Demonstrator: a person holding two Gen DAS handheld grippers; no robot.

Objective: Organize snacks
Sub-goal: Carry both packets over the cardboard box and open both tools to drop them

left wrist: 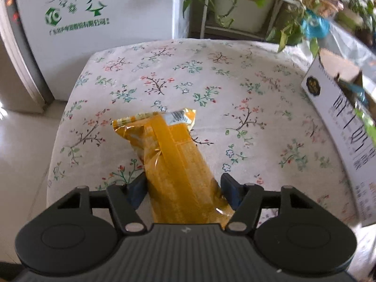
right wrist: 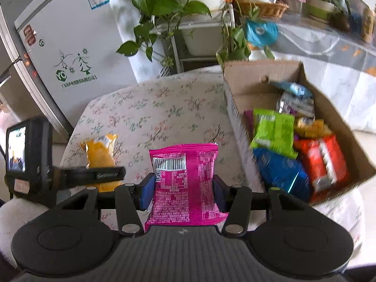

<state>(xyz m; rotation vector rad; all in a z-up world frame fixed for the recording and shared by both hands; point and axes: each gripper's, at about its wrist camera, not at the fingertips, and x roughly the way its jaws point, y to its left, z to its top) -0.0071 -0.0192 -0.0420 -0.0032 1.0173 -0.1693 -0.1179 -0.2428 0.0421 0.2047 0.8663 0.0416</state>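
Snacks are seen in three places. Several packets are held in the cardboard box (right wrist: 237, 117) set on the floral-covered table (left wrist: 211, 75), at its right side. An orange packet (left wrist: 174, 159) is clamped between the left gripper's (left wrist: 183, 188) pads, its far end lying on the cloth. A pink packet (right wrist: 185, 183) is gripped by the right gripper (right wrist: 183, 190).

white refrigerator with green tree logo (right wrist: 70, 54) | leafy green potted vine on white metal stand (right wrist: 164, 2) | woven wicker basket (right wrist: 265, 7) | blue twine spool (right wrist: 260, 33)
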